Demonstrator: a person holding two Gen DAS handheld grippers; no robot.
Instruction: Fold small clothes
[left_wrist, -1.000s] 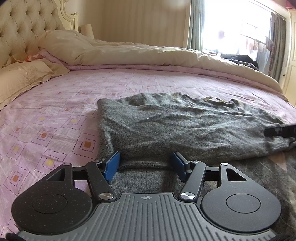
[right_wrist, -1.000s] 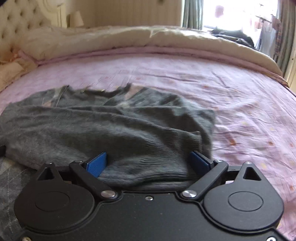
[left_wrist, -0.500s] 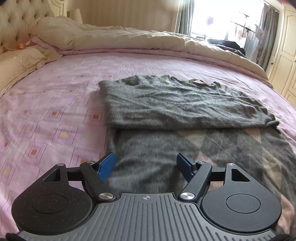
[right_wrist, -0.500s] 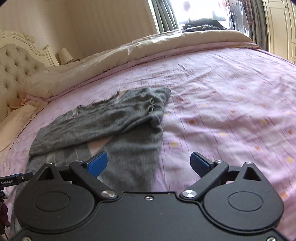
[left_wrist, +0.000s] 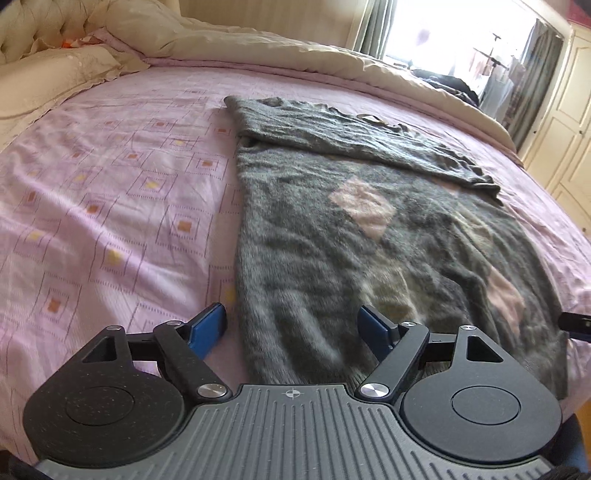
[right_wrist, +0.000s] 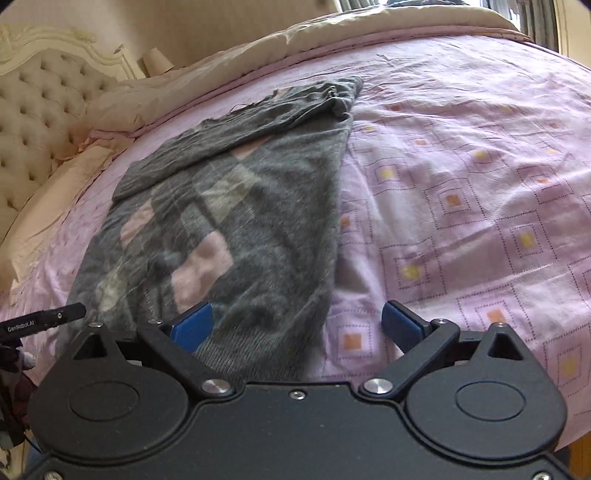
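Observation:
A grey knitted sweater (left_wrist: 332, 236) with pink and pale diamond patches lies flat on the pink bedsheet (left_wrist: 110, 206). Its far part is folded over as a plain grey band (left_wrist: 351, 136). My left gripper (left_wrist: 293, 325) is open and empty, hovering over the sweater's near left hem. The sweater also shows in the right wrist view (right_wrist: 236, 214). My right gripper (right_wrist: 297, 325) is open and empty over the near right hem; its left blue pad (right_wrist: 192, 328) is above the fabric.
A beige duvet (left_wrist: 258, 40) is bunched along the far side of the bed. Pillows (left_wrist: 48, 81) and a tufted headboard (right_wrist: 33, 107) lie to the left. A bright window (left_wrist: 461, 33) and cream cupboard doors (left_wrist: 561, 122) stand at the right.
Both grippers let go of the folded grey edge and pulled back toward the near hem. The folded band now lies at the far end and the patterned body is uncovered.

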